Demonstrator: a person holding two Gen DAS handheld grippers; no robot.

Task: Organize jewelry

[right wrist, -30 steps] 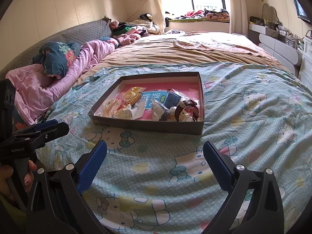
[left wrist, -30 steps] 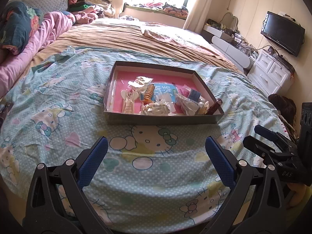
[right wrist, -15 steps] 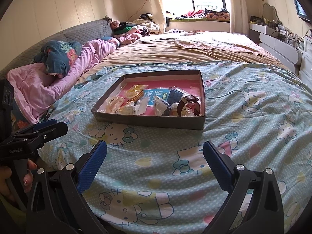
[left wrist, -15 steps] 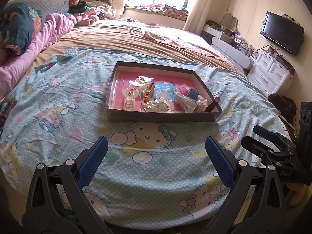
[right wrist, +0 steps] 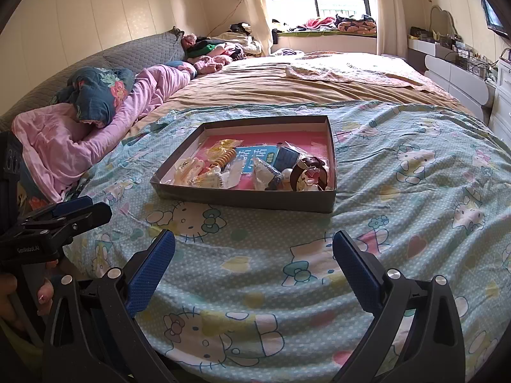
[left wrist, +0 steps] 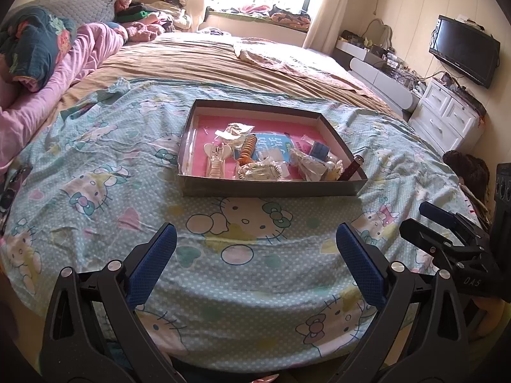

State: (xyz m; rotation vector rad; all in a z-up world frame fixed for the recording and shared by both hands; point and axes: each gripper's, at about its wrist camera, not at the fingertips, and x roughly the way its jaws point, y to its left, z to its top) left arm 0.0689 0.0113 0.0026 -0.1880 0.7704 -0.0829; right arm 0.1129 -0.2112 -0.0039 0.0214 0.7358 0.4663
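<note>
One shallow box (left wrist: 271, 188) with a pink floor lies on the cartoon-print sheet (left wrist: 95, 175), well ahead of both grippers. Inside it: one orange spiral hair tie (left wrist: 248, 147), one cream hair clip (left wrist: 216, 159), one brown strap (right wrist: 308, 172), one blue card (right wrist: 255, 156) and several clear packets, too jumbled to count. Left gripper (left wrist: 255, 255) and right gripper (right wrist: 254, 252) hover above the sheet, jaws spread wide, holding nothing.
</note>
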